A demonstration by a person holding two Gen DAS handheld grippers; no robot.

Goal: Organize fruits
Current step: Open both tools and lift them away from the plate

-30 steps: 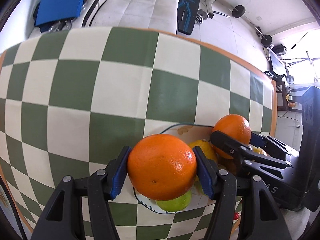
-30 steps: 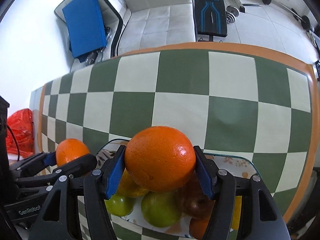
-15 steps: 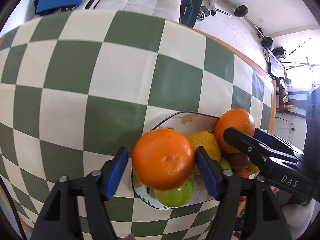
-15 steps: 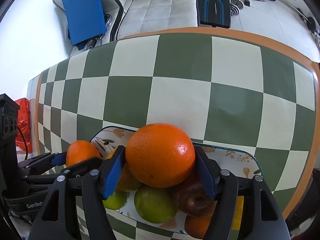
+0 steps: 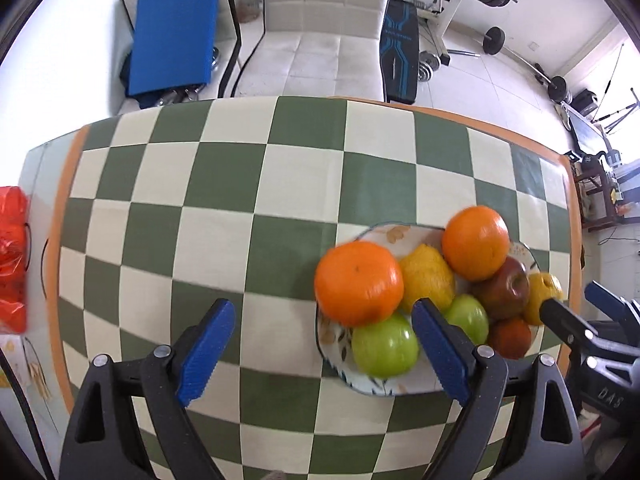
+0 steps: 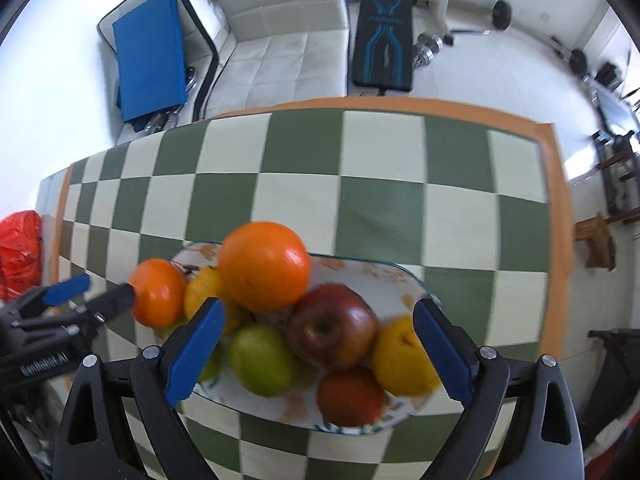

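- Left wrist view: left claw (image 5: 320, 350), jaws spread wide, nothing between the blue pads; it hangs over the checkered table (image 5: 224, 240).
- Same view: plate (image 5: 362, 386) lies ahead and to the right of the left claw, its near-left rim just past the right pad.
- Same view: plate contents, heaped: near orange (image 5: 359, 283) on the left edge of the pile, overhanging the rim; far orange (image 5: 476, 243) topmost at the back; lemon (image 5: 428, 278) between the two; green apple (image 5: 385, 347) under the near orange; second green apple (image 5: 467, 317); red apple (image 5: 505, 286); a yellow fruit and a small reddish fruit at the right edge.
- Same view: tip of the right claw enters from the right, beside the pile; its state is not readable here.
- Right wrist view: right claw (image 6: 316, 354), jaws wide apart, empty; the plate (image 6: 372, 276) sits directly ahead and below, the pile centred between the pads.
- Same view: far orange (image 6: 264, 266) crowns the heap, touching the red apple (image 6: 332, 332); near orange (image 6: 157, 298) at the left rim, just at the tip of the left claw.
- Judgement: all visible fruit is on the plate; the near orange looks least settled, and the left claw is nearer it.
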